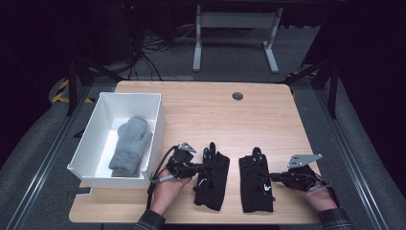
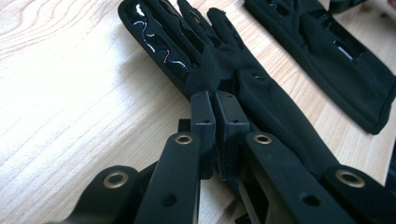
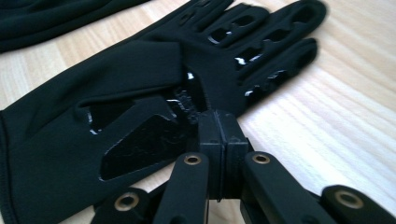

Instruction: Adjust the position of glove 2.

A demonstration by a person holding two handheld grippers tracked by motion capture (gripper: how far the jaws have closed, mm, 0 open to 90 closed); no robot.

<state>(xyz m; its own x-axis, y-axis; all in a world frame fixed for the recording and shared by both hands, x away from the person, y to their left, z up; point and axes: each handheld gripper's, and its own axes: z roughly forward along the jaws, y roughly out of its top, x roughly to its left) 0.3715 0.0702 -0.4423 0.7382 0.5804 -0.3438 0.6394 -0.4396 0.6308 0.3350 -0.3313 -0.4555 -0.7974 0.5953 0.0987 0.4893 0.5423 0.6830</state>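
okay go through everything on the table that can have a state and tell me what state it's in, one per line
White bin: open-topped, upright at the table's left edge.
Grey mitten: lying flat inside the bin.
Left black glove: flat on the table, edge pinched by the left gripper.
Right black glove: flat on the table, edge pinched by the right gripper.

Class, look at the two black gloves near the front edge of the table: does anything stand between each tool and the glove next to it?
Nothing visible does. The left tool is shut on the left black glove, the right tool on the right black glove.
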